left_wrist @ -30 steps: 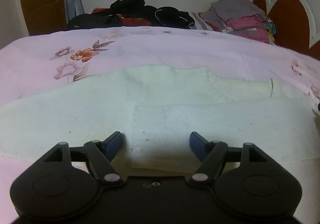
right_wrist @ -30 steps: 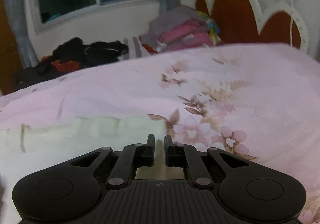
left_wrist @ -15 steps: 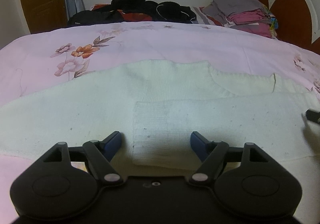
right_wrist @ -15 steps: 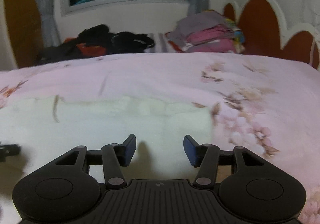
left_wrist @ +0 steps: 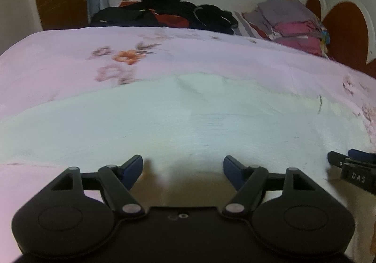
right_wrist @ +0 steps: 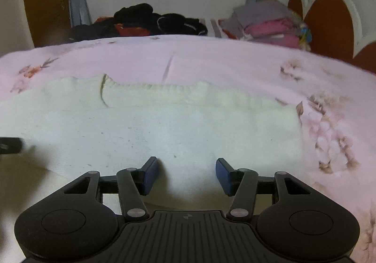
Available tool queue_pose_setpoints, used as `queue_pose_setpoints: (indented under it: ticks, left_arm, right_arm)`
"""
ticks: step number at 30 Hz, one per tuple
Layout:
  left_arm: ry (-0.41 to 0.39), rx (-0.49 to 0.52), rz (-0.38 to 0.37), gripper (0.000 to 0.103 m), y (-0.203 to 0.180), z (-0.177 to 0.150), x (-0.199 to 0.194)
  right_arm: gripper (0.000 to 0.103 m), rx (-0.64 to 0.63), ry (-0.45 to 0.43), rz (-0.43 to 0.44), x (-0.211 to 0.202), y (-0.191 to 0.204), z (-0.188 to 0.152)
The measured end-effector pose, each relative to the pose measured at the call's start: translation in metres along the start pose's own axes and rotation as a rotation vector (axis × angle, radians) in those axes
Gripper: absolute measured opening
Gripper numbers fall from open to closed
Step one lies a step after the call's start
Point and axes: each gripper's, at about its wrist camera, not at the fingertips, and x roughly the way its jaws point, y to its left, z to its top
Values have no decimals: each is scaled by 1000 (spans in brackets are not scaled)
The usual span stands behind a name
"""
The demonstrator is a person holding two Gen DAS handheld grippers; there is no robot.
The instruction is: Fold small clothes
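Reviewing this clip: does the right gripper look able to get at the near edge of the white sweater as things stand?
Probably yes. The right gripper is open over the white sweater, nothing lies between its fingers and the cloth, and the left gripper sits off to the side.

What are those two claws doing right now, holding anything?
Left gripper: open, holding nothing, over the white sweater.
Right gripper: open, holding nothing.

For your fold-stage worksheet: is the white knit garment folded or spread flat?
Partly folded: the white knit garment shows one layer overlapping another, lying on the bedspread.
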Motion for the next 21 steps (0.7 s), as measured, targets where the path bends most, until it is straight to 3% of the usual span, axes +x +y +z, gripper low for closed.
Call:
queue_pose_setpoints:
  ticks: [4,13,21]
  left_arm:
    - [-19,-64,19,76,40,-3,-24]
    - [-16,-325,86,78,170,-24,-54]
    - [-33,-508,122,64,274,-35,-51]
  right_arm:
    - [53,19,-42,79,-17,17,5]
    - [53,-50,-59,206,-33,96,6]
    - [54,-87,-61,243,-33,146,6]
